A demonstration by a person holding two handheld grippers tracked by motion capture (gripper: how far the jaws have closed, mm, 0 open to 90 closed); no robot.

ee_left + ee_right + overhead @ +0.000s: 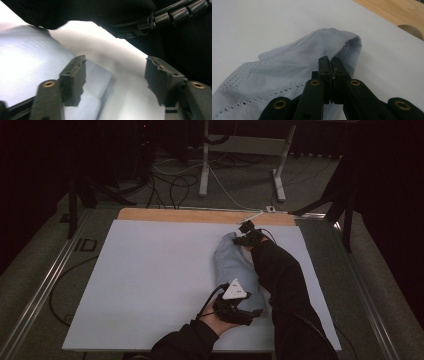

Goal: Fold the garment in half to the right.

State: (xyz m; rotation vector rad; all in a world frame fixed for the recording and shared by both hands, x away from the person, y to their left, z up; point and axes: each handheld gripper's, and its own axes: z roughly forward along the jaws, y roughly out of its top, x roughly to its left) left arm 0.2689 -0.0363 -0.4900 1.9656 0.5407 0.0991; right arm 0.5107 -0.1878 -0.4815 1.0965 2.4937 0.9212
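A pale blue ribbed garment [234, 265] lies lengthwise on the white board [150, 280], right of centre. At its far end my right gripper [247, 234] is shut; in the right gripper view its jaws [331, 62] meet on the garment's folded hem [342, 42]. My left gripper [241, 314], topped by a grey three-cornered plate, sits at the garment's near end. In the left gripper view it [115, 60] stands open, one finger [73, 77] over the blue cloth [30, 57] and the other over bare white board. A dark sleeve crosses above.
A strip of wooden tabletop [200, 215] shows beyond the board's far edge. Metal rails run along both sides of the table. Behind it stand white table legs [204, 165] and loose cables on the floor. The board's left half is bare.
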